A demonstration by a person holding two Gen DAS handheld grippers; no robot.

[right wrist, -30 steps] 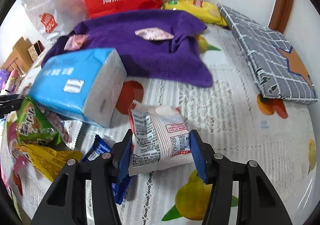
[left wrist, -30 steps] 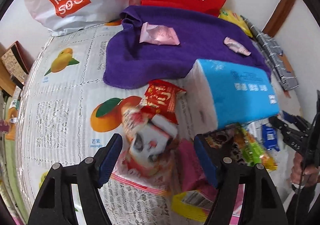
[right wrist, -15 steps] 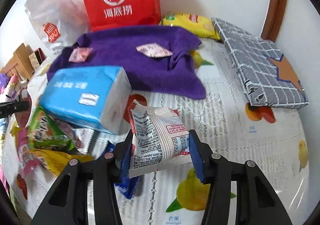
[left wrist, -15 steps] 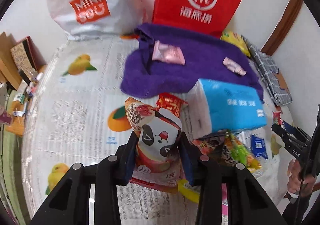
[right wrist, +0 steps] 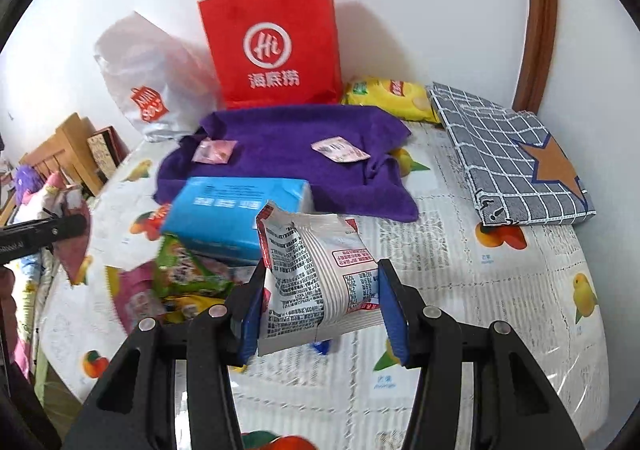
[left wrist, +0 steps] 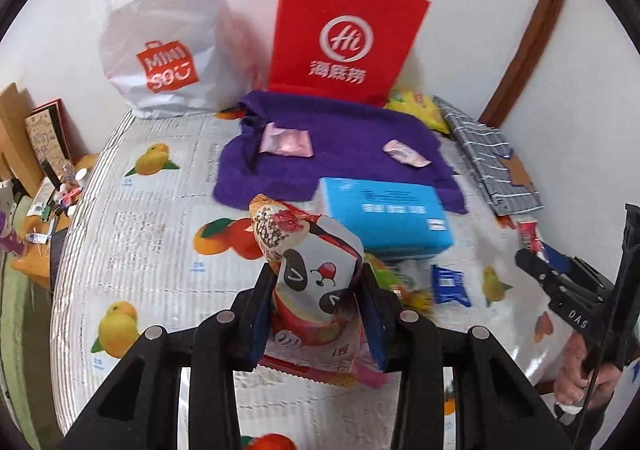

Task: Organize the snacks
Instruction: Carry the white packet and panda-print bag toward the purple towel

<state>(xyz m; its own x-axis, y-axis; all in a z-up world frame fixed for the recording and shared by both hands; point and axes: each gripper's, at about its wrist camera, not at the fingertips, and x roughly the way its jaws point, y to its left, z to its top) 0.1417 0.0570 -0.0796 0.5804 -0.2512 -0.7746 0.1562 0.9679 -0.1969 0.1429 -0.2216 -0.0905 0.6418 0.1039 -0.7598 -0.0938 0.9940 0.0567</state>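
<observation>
Since a second ago both of my hands have come up off the counter (left wrist: 132,234), and each packet has left the heap with them. My left gripper (left wrist: 316,314), which stood wide open over the pile then, is now clamped on the panda-print snack packet (left wrist: 312,270). My right gripper (right wrist: 320,310) was already clamped on the white snack packet (right wrist: 316,274) and holds it now, printed back towards the camera.

Risks noted:
- The panda-print packet is pinched low, and its crumpled top leans away to the upper left of my left gripper. Glossy film under a narrow pinch may slide or swing if I turn the wrist sharply.
- The white packet is puffy and bulges past the pads. Squeezed harder it could burst or crush what is inside; squeezed less it could slip out below.
- The remaining snacks (right wrist: 188,274) lie loose just below and ahead of both grippers, against the blue tissue pack (right wrist: 232,209). A low carry could drag them.

Condition of goods: both packets appear sealed and wrinkled. Two pink sachets (left wrist: 286,139) lie on the purple towel (left wrist: 344,129) well ahead, in front of the red paper bag (left wrist: 340,37), the likely destination area in my judgement.
</observation>
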